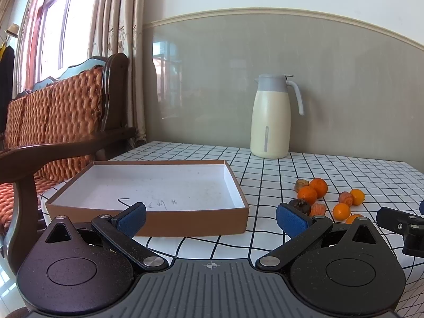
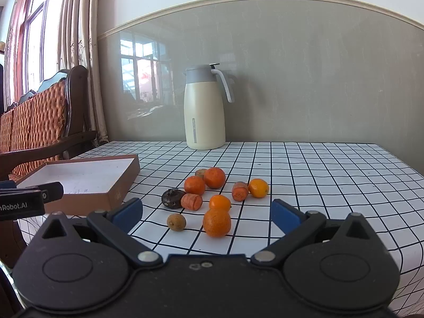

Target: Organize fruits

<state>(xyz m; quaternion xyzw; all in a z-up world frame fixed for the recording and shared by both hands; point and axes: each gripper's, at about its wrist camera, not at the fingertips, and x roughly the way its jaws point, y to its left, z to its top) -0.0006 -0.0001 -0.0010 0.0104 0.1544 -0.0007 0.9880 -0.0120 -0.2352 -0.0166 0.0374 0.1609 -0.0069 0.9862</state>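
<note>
Fruits: loose cluster on the checked tablecloth, right of the box, none inside it
Nearest orange: biggest one, front of the cluster, between the right gripper's fingers in line of sight, not touched
Other oranges: two at the back, touching; smaller ones mid and right
Carrot pieces: one touching the dark fruit, one just beside the right small orange
Dark fruit: brownish-black, wrinkled, left edge of cluster
Small brown fruits: one front left, one at the back, half hidden
Box: shallow brown cardboard tray, white inside, empty, pen marks on floor, left part of table
Left gripper: fingers spread wide, nothing held, low in front of the box's near wall
Right gripper: fingers spread wide, nothing held, low facing the fruit
Jug: cream thermos, grey lid and handle, upright at the back by the wall
Bench: dark wood, orange woven cushions, left of table
Window and curtains: far left
</note>
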